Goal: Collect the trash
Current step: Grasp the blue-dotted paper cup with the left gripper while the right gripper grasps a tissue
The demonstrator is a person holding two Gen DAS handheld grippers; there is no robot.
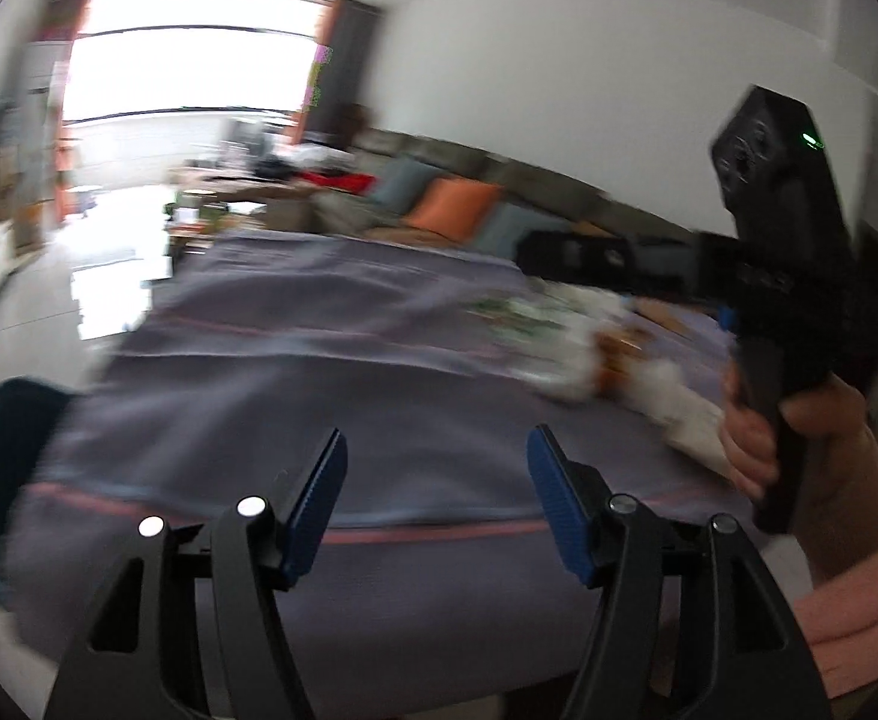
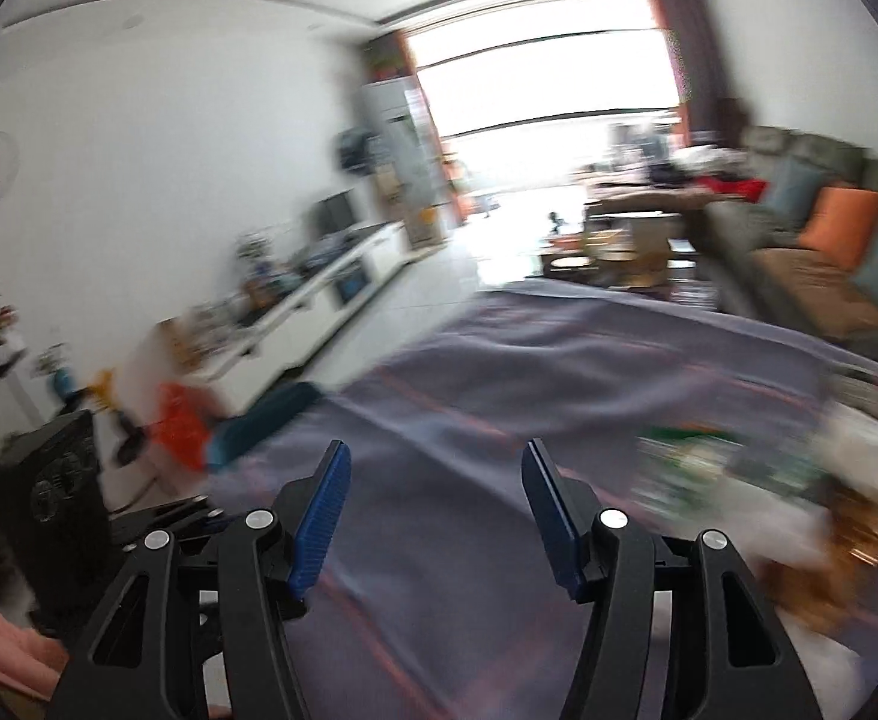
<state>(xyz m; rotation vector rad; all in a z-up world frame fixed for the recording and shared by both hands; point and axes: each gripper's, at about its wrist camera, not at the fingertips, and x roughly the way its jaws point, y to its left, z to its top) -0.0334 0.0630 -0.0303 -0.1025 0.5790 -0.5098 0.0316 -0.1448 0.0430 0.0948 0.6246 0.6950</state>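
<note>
Trash pile lies right of the empty right gripper (blurred).

Pretty blurry shot, but the left gripper hangs with jaws apart and nothing in them over a purple cloth, trash pile sitting off right by a hand gripping the other gripper.

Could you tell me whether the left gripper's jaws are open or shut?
Open: the left gripper shows a wide gap between its blue pads, with only the purple cloth behind.

Matt woven tablecloth; crumpled paper trash
</note>
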